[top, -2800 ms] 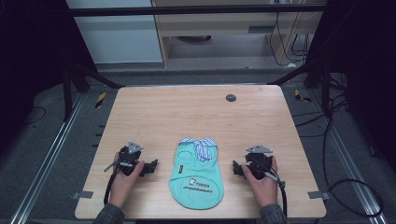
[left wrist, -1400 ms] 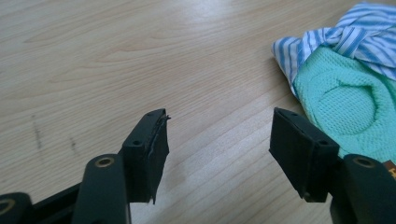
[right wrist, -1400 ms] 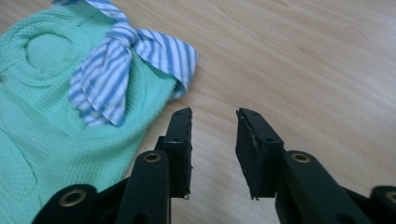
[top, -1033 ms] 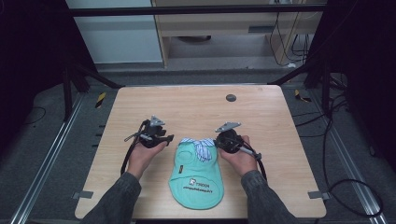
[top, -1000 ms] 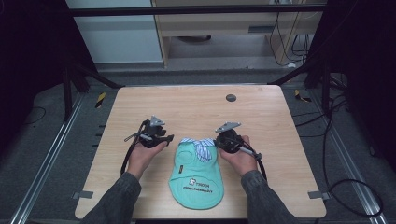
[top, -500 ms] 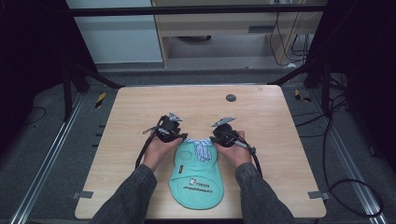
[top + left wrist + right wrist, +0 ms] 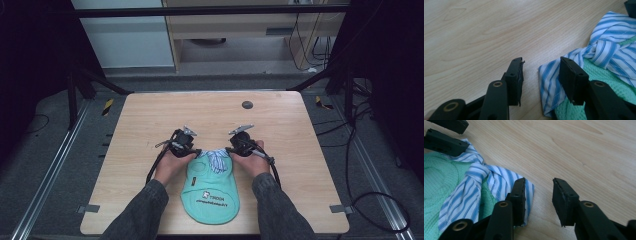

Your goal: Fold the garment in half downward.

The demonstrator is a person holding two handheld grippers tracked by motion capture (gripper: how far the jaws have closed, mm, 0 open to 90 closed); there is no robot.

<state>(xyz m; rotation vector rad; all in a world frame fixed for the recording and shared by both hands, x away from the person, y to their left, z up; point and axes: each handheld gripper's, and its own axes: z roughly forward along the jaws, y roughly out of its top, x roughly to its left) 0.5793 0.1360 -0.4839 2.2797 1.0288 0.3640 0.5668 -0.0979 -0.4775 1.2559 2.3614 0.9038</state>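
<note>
High view showed one small mint-green garment (image 7: 212,187) with a blue-striped collar (image 7: 216,159) lying flat near the table's (image 7: 150,115) front edge, two grippers and one dark disc (image 7: 247,105) far back. The left gripper (image 7: 541,72) and right gripper (image 7: 539,195) both stood released, each straddling a collar tip. Judging from that, a jaw riding on top of the thin cloth could have closed on nothing or dragged the collar askew.

Both tongs, left (image 7: 192,150) and right (image 7: 229,149), flank the green garment's (image 7: 211,190) striped collar (image 7: 217,158).
</note>
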